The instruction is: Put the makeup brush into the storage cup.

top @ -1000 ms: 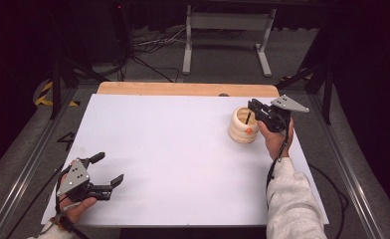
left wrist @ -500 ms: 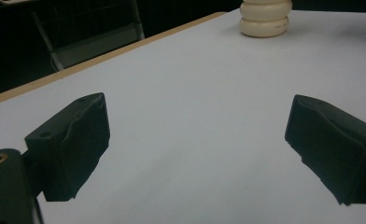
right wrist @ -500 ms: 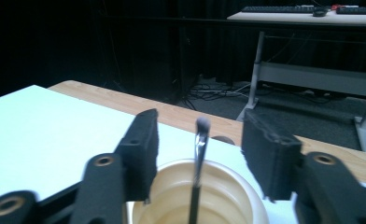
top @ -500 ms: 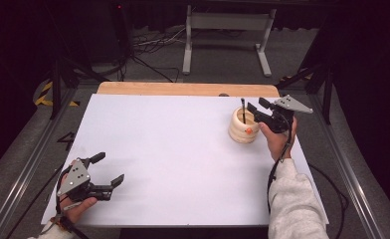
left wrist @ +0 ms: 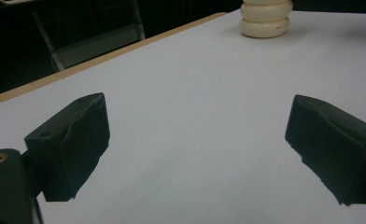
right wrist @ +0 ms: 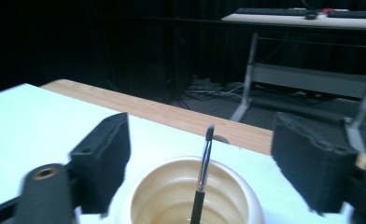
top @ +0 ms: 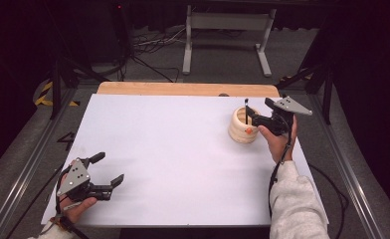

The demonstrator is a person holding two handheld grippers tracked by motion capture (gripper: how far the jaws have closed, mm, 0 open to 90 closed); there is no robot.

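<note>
Standing upright inside the cream ribbed ceramic pot [top: 243,126] at about 2 o'clock on the white table [top: 183,149]: 1 thin black brush [right wrist: 202,172], long axis vertical, tip up. Hovering just at the pot's 3 o'clock side, the right gripper [top: 257,119], spread wide, jaws flanking the brush without touching it. Resting near 7 o'clock, well apart from the pot, the left gripper [top: 108,169], also spread and empty. Right hand clearly nearer. Probably a pinch on the upright stem next. Small dark print on the pot's lower ring, too tiny to read.
</note>
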